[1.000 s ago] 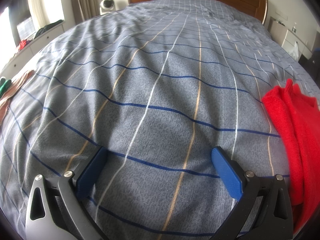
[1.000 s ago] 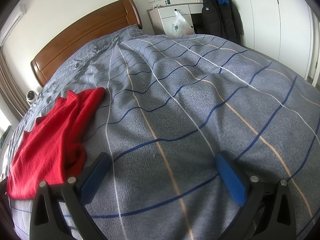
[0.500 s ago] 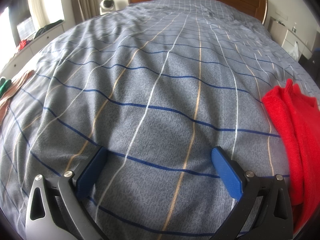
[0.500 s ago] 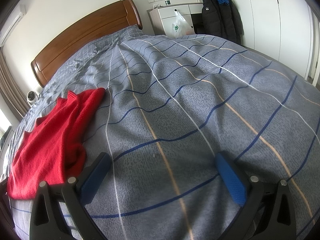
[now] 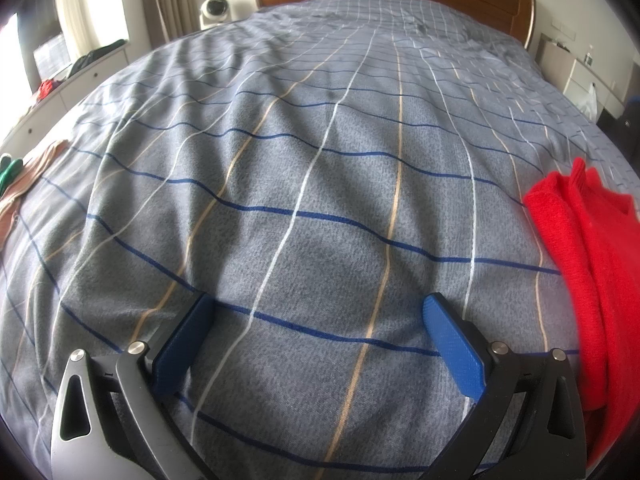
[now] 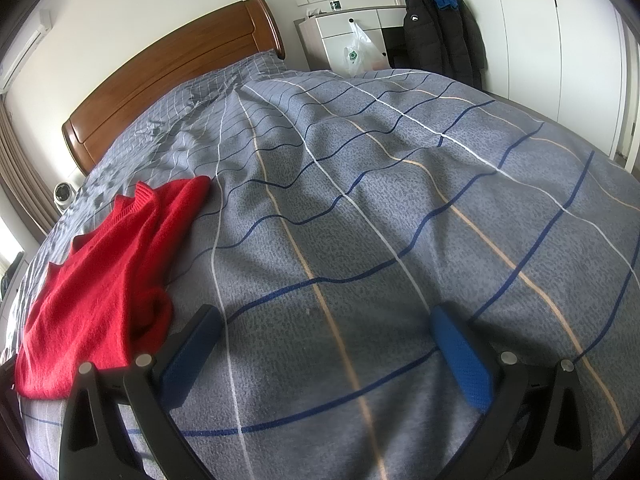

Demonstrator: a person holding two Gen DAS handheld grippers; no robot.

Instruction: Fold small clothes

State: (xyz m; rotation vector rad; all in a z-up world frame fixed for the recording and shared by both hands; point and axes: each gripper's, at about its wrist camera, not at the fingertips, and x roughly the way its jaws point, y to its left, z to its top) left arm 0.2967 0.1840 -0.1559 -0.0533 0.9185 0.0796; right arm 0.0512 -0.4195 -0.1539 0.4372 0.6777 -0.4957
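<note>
Both the left gripper point(image 5: 320, 316) and the right gripper point(image 6: 326, 326) hover spread over the grey checked bedspread point(image 5: 320, 160); the red knitted sweater point(image 6: 108, 280) lies at frame left.

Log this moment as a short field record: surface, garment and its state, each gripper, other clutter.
surface: bed with grey plaid cover
garment: red sweater, lying loosely bunched, not neatly folded
sweater position: between the two grippers
left gripper: open, empty, over bare cover
right gripper: open, empty, sweater beside its left finger
other: tan cloth at bed's left edge
</note>
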